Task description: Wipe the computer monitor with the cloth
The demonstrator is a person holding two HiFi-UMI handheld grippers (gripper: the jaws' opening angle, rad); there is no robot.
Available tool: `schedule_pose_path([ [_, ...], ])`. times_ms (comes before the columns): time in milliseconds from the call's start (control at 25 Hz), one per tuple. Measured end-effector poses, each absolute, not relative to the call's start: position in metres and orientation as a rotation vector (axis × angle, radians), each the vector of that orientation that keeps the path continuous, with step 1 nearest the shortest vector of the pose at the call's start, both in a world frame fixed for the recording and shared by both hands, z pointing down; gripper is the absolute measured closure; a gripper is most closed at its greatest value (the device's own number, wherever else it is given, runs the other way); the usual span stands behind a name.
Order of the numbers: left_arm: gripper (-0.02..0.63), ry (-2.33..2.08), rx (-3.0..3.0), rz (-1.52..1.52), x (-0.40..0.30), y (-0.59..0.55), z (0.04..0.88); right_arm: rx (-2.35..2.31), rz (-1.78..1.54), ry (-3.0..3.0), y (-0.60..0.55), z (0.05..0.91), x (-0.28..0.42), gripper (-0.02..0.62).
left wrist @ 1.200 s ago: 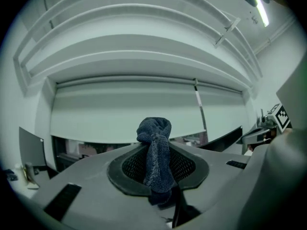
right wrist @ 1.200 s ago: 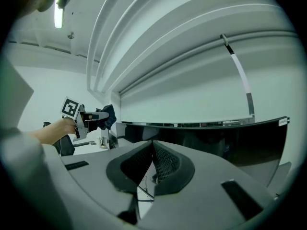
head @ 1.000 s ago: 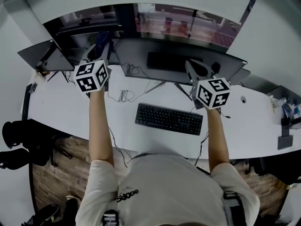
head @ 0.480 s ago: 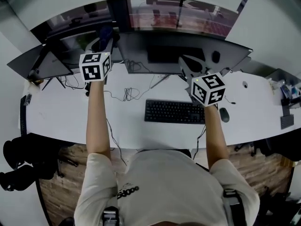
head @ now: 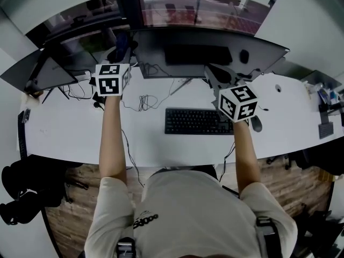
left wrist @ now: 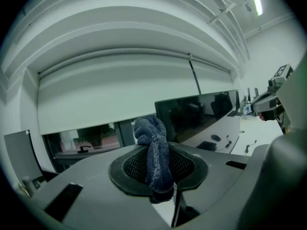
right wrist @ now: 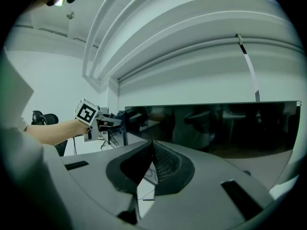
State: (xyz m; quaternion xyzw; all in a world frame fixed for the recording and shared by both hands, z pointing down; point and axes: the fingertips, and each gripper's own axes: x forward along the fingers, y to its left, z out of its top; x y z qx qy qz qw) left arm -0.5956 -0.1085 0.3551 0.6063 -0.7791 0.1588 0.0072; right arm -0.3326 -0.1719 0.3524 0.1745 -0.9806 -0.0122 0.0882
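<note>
The wide dark monitor (head: pixel 209 51) stands at the back of the white desk (head: pixel 70 128). A dark blue cloth (head: pixel 120 43) sticks up from my left gripper (head: pixel 119 51), which is raised in front of the monitor's left end. In the left gripper view the jaws are shut on the cloth (left wrist: pixel 151 133), and the monitor (left wrist: pixel 199 113) lies ahead to the right. My right gripper (head: pixel 215 73) hovers in front of the monitor's middle. Its jaws meet at the tips with nothing between them (right wrist: pixel 152 145), and the dark screen (right wrist: pixel 220 128) fills the view beyond.
A black keyboard (head: pixel 196 121) and a mouse (head: pixel 256 123) lie on the desk below the monitor. Loose cables (head: pixel 144 102) trail left of the keyboard. A second screen (head: pixel 45 71) stands at the far left, and small items (head: pixel 325 98) crowd the desk's right end.
The head view has tilted, so the desk and monitor sit higher in the picture. My left gripper with the cloth has drifted slightly right and down; the right gripper has barely moved.
</note>
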Motion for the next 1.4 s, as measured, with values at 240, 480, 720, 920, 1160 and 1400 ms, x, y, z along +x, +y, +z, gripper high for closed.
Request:
schedule_pose_path([
  [240, 0.515, -2.369, 1.888, 0.429, -0.589, -0.107, 0.393, 0.505, 0.014, -2.906, -0.175, 0.371, -0.343, 0.591],
  [480, 0.515, -2.255, 1.894, 0.409, -0.583, -0.111, 0.443, 0.509, 0.069, -2.857, -0.179, 0.396, -0.352, 0.591],
  [720, 0.515, -2.217, 1.824, 0.363, -0.591, -0.114, 0.483, 0.538, 0.106, -2.843, -0.188, 0.413, -0.349, 0.591],
  [920, 0.515, -2.174, 1.759, 0.356, -0.599, -0.121, 0.515, 0.547, 0.128, -2.811, -0.196, 0.431, -0.348, 0.591],
  [1160, 0.515, -2.060, 1.679, 0.400, -0.607, -0.126, 0.571, 0.566, 0.186, -2.774, -0.205, 0.456, -0.339, 0.591],
  [1400, 0.515, -1.968, 1.581, 0.431, -0.611, -0.129, 0.644, 0.599, 0.233, -2.728, -0.221, 0.483, -0.322, 0.591],
])
